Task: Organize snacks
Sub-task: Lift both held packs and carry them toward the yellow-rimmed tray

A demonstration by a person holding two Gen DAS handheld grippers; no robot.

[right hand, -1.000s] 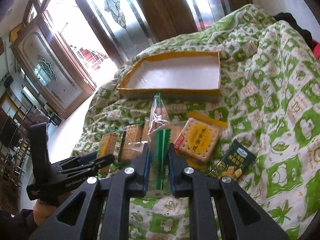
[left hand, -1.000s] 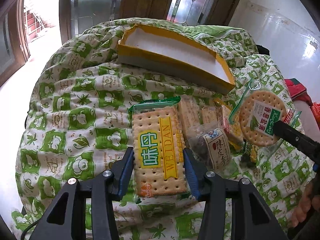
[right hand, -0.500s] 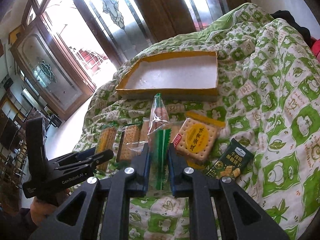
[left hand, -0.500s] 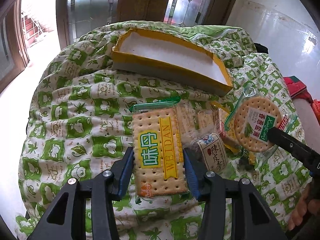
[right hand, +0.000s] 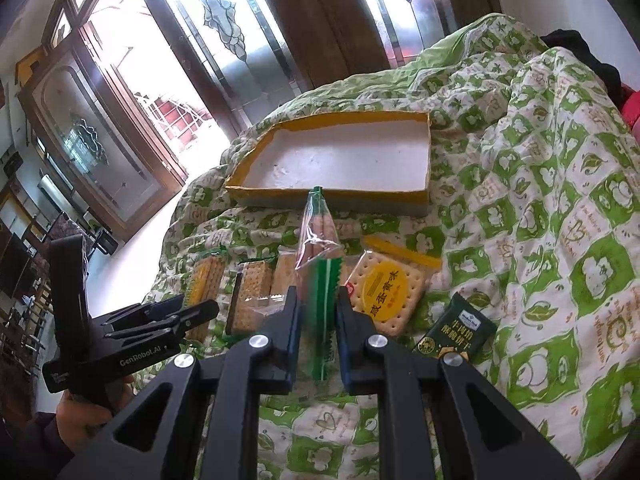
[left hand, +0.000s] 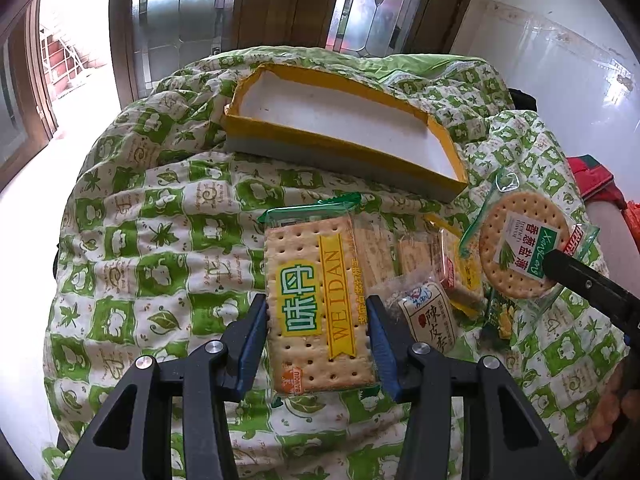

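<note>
— Green and white cloth (left hand: 160, 240) covers the whole surface under your grippers, yes?

— Yes. On it, at the far side, lies your yellow-edged tray (left hand: 340, 128) with a white floor, and nothing is in it.

— What does my left gripper (left hand: 318, 328) hold?

— Your left fingers (left hand: 252, 336) press from both sides on the rectangular cracker pack (left hand: 316, 304), the one with the yellow stripe. The pack stands out forward from the jaws, above the cloth.

— And my right gripper (right hand: 318, 312)?

— It is closed narrow on the green sealed edge of the round cracker pack (left hand: 520, 248). From the left camera you see this pack lifted, to the right of the tray's near corner. From the right camera you see it only edge-on.

— Where are the other snacks?

— They lie in a loose heap on the cloth between your two grippers, near the tray but apart from it: a square cracker pack with a yellow disc (right hand: 384, 292), a dark green packet (right hand: 456, 332) just beside it, and a small white sachet (left hand: 428, 316) close to your left gripper.
</note>
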